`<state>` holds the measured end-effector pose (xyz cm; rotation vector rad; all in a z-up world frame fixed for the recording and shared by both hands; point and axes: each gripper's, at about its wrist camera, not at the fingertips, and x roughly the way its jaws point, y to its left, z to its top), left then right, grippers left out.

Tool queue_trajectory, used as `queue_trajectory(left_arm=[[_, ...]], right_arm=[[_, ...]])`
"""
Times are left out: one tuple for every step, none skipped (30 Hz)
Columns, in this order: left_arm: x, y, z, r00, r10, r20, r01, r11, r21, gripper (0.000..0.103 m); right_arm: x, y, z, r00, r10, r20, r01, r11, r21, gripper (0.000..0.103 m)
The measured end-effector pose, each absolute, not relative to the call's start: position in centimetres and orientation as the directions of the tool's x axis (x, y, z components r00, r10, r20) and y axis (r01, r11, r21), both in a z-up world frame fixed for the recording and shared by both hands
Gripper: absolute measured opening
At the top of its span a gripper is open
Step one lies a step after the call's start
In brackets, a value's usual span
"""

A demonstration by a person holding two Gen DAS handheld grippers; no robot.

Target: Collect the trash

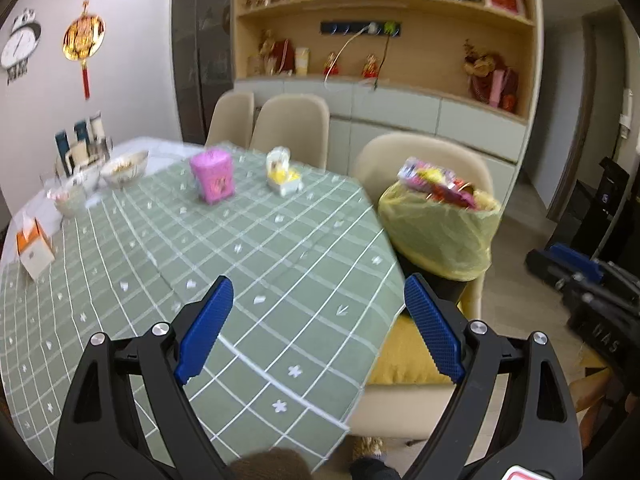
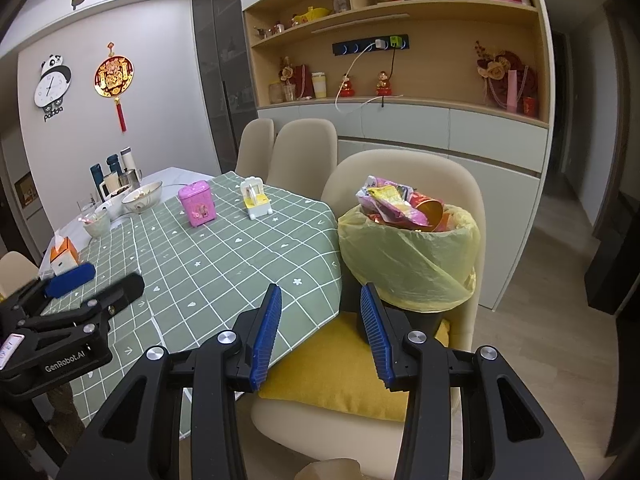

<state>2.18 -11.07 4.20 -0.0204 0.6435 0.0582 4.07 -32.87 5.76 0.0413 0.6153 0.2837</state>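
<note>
Bin (image 2: 408, 256) sits on the chair beside the table (image 2: 224, 264) for easy reach; left tool (image 1: 318, 328) and right tool (image 2: 320, 330) gape empty.

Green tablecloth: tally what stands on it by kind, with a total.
Pink box: 1
Yellow-and-white toy: 1
Orange-and-white tissue box: 1
Total: 3
The bowls and bottles stand past the green tablecloth, on bare tabletop.
</note>
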Motion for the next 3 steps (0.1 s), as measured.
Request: queue_trajectory(left_arm=[[2.8, -10.2, 3.5, 0.782, 0.064, -0.621, -0.081, 0.997, 0.002, 0.083], [3.6, -8.6, 2.5, 0.757, 0.093, -0.647, -0.121, 0.993, 0.001, 0.083], [4.3, -6.9, 1.7, 0.739, 0.118, -0.664, -0.163, 0.987, -0.006, 0.083]], right_arm=[[5.0, -32.4, 5.3, 0.770, 0.283, -0.572, -0.263, 0.957, 0.120, 0.039], [5.9, -31.8, 4.9, 0.760, 0.291, -0.581, -0.275, 0.954, 0.117, 0.041], [6.9, -31.0, 4.5, 0.746, 0.303, -0.593, -0.295, 0.949, 0.114, 0.047]])
